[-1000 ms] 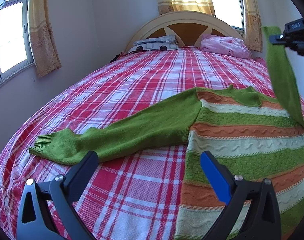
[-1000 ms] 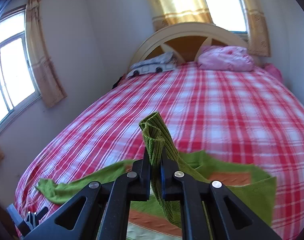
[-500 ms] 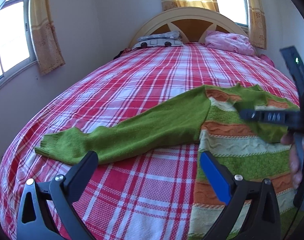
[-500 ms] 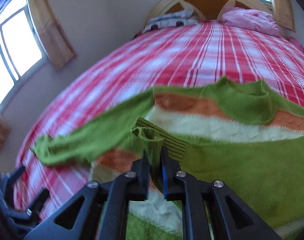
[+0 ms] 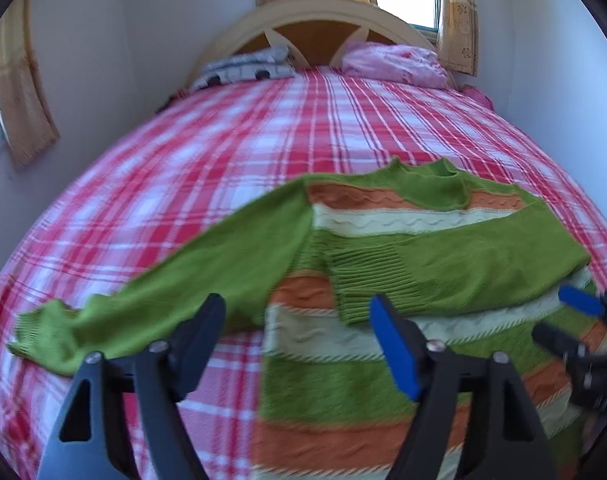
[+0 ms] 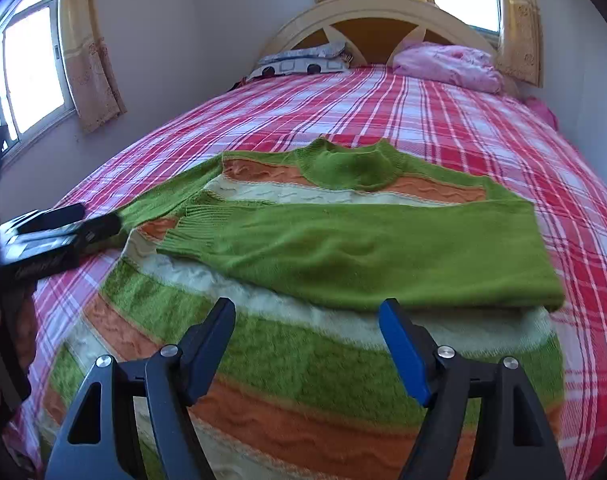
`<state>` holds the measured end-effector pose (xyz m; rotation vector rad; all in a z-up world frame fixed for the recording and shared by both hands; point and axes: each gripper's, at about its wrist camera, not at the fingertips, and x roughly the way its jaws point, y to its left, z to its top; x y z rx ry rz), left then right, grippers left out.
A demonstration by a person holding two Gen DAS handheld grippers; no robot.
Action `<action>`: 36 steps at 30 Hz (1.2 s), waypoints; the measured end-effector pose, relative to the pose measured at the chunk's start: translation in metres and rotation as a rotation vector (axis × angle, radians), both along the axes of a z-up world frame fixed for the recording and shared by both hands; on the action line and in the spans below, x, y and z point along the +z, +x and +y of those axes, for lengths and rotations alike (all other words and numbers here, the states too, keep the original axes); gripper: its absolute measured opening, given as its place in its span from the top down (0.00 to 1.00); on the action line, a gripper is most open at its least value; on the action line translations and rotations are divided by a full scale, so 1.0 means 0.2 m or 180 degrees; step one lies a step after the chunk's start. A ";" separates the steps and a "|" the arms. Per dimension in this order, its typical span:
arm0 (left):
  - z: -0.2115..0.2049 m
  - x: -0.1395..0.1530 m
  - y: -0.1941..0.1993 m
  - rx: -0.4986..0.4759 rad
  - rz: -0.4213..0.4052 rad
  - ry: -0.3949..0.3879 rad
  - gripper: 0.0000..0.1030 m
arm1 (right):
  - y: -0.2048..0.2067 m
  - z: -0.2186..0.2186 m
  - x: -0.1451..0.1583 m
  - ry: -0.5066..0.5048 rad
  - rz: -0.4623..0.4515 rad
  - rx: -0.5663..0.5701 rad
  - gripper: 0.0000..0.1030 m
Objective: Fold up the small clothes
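A green, orange and cream striped sweater (image 5: pixel 323 380) lies flat on the red plaid bed (image 5: pixel 223 152). Its one sleeve (image 5: pixel 207 264) stretches out to the left. The other sleeve (image 5: pixel 463 264) lies folded across the chest, cuff (image 6: pixel 195 232) pointing left. My left gripper (image 5: pixel 297 320) hovers over the outstretched sleeve's shoulder end, its jaws closing, with nothing pressed between them. My right gripper (image 6: pixel 307 316) hangs above the sweater's body (image 6: pixel 303 360) below the folded sleeve (image 6: pixel 383 252), jaws opening and empty. Each gripper shows at the edge of the other's view.
A pink pillow (image 5: pixel 391 60) and a folded grey cloth (image 5: pixel 247 68) lie by the arched headboard (image 6: pixel 375 8). Curtained windows (image 6: pixel 31 64) are on the left wall and behind the bed. Bare plaid cover surrounds the sweater.
The right gripper came down with the sleeve, laid it across the sweater's chest and let go. The left gripper shifted toward the sweater and its jaws narrowed.
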<state>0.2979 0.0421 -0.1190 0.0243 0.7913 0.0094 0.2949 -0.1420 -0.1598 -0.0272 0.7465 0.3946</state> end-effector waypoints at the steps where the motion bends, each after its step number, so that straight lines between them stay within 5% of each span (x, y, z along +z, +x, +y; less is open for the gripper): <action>1: -0.02 -0.03 0.04 0.0005 0.0072 -0.0080 0.33 | -0.02 -0.01 -0.01 -0.0029 -0.0038 -0.0023 0.27; 3: -0.03 -0.08 0.10 -0.0019 0.0205 -0.0262 0.45 | -0.06 -0.01 -0.03 -0.0043 -0.0059 -0.0003 0.27; 11: -0.08 -0.23 0.23 -0.0038 0.0553 -0.0664 0.63 | -0.09 -0.05 -0.05 0.0079 -0.0144 0.0005 0.27; 15: -0.09 -0.23 0.22 0.0005 0.0479 -0.0669 0.93 | -0.06 -0.08 -0.07 0.0197 -0.0056 -0.0046 0.27; 25: -0.04 -0.04 0.11 -0.0128 0.0029 -0.0493 0.95 | -0.06 -0.09 -0.08 0.0226 -0.0018 -0.0110 0.27; 36: -0.02 -0.21 0.14 -0.0032 0.0166 -0.0242 0.94 | -0.09 -0.15 -0.04 0.0417 -0.0108 -0.0158 0.27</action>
